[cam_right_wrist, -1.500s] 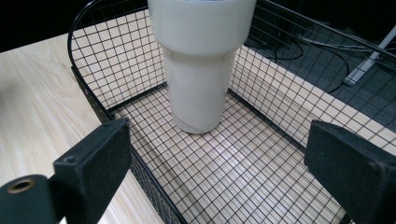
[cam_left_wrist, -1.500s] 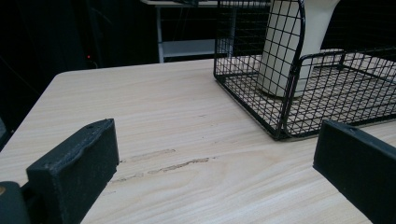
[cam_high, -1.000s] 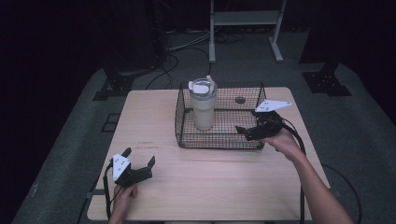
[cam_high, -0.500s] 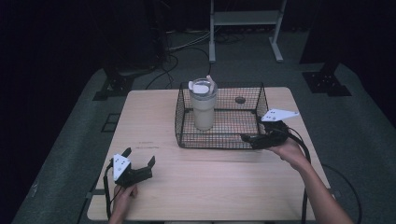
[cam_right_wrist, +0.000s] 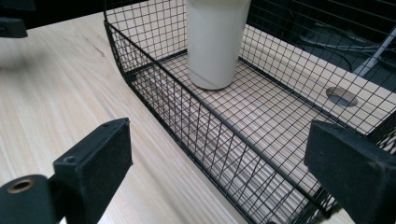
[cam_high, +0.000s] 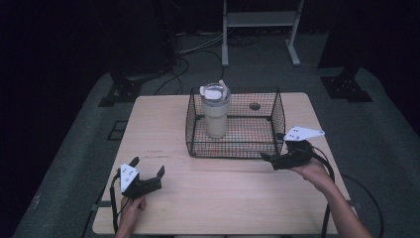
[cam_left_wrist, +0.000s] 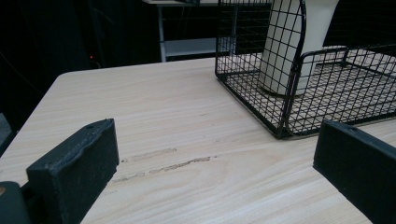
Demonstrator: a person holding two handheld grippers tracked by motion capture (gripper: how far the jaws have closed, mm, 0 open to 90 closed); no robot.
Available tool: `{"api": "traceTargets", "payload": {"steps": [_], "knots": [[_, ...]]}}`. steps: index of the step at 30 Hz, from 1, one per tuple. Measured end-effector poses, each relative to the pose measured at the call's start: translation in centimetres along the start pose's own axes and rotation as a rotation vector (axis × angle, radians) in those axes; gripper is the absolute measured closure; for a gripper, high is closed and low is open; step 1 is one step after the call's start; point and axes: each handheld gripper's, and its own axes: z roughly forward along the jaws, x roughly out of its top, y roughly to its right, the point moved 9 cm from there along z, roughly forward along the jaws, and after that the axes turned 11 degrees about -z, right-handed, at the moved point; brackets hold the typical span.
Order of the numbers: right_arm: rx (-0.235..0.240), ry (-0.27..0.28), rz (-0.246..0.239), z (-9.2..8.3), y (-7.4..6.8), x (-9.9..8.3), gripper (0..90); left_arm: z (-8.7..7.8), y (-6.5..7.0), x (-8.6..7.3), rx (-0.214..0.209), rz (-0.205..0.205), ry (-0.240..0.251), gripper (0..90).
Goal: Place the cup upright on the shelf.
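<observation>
A black wire basket stands on the far middle of the wooden table. Upright in its left part is a cream tumbler with a clear lid. In the right gripper view the basket's near rim crosses between the jaws, with the tumbler behind it. My right gripper is open just outside the basket's front right corner, with nothing in it. At the table's front left my left gripper is open and empty, pointing toward the basket and tumbler.
A round cable hole in the tabletop lies behind the basket. A metal stand and cables are on the floor beyond the table. Bare wood stretches between the left gripper and the basket.
My right gripper has come down and back from the basket's right rim to the table by its front right corner. The left gripper has stayed put.
</observation>
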Motion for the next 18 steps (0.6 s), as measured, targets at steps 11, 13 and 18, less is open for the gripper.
{"api": "traceTargets", "payload": {"steps": [11, 13, 18], "knots": [[0.004, -0.005, 0.0, -0.8, -1.2, -1.9, 7.1, 0.0, 0.0, 0.0, 0.002, 0.004, -0.001, 0.0], [0.005, -0.001, 0.001, -0.9, -1.4, -2.1, 7.1, 0.0, 0.0, 0.0, 0.003, 0.004, -0.001, 0.0], [0.003, -0.007, 0.004, -1.1, -1.6, -2.9, 7.1, 0.0, 0.0, 0.0, 0.002, 0.004, -0.001, 0.0]]}}
